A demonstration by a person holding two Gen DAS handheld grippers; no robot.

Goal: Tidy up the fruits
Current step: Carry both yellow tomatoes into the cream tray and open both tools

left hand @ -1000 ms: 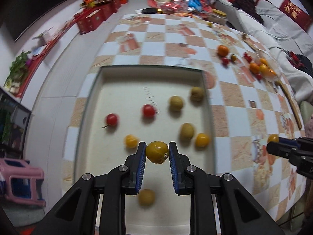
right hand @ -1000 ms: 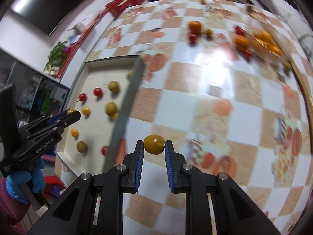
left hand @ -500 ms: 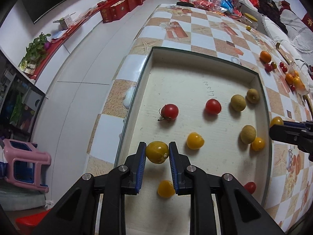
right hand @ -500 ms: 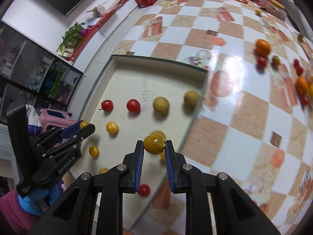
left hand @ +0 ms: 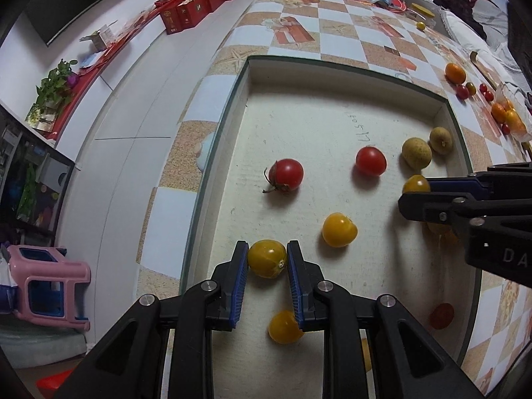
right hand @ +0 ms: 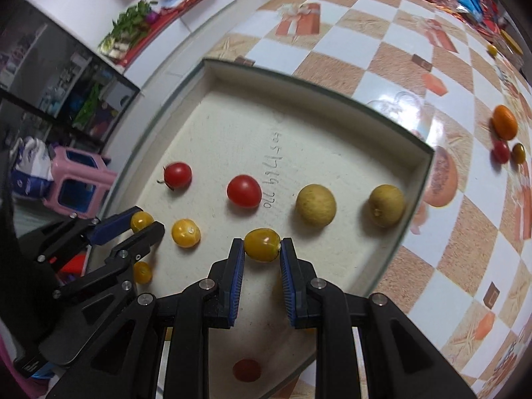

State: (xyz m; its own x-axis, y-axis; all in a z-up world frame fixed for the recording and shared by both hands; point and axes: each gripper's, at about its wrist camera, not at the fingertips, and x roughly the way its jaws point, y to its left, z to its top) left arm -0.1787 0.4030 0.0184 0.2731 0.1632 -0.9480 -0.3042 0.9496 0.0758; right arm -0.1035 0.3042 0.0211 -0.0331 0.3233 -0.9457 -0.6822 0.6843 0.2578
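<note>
Sorting is well under way, judging by how the fruit lies. The checkered desk [right hand: 392, 63] carries a shallow cream tray [right hand: 299, 86] with a dark rim, and most of the sorted fruit sits inside it in loose rows. Along the far row rest two red tomatoes [right hand: 243, 190], one of them with its stalk on, and beside them two tan round fruits [right hand: 316, 204] close to the tray's right wall. Nearer in lies a yellow tomato [right hand: 186, 232], with another small yellow one and a red one closer to the cameras, partly hidden by the gripper arms.

Each hand brings one more piece. The left gripper [left hand: 267, 259] is clamped on a yellow tomato [left hand: 267, 258], low over the tray's near left part, just beside the loose yellow ones. The right gripper [right hand: 262, 245] is likewise closed on a yellow-green tomato [right hand: 262, 244], above the tray between the yellow row and the tan fruits. Neither piece looks set down yet; whether they touch the tray floor I cannot tell.

Still left, it seems: releasing these two, then fetching the leftover fruit [left hand: 455, 73] on the desk well beyond the tray, an orange with small red and dark ones beside it, and a further orange cluster at the far right edge.
</note>
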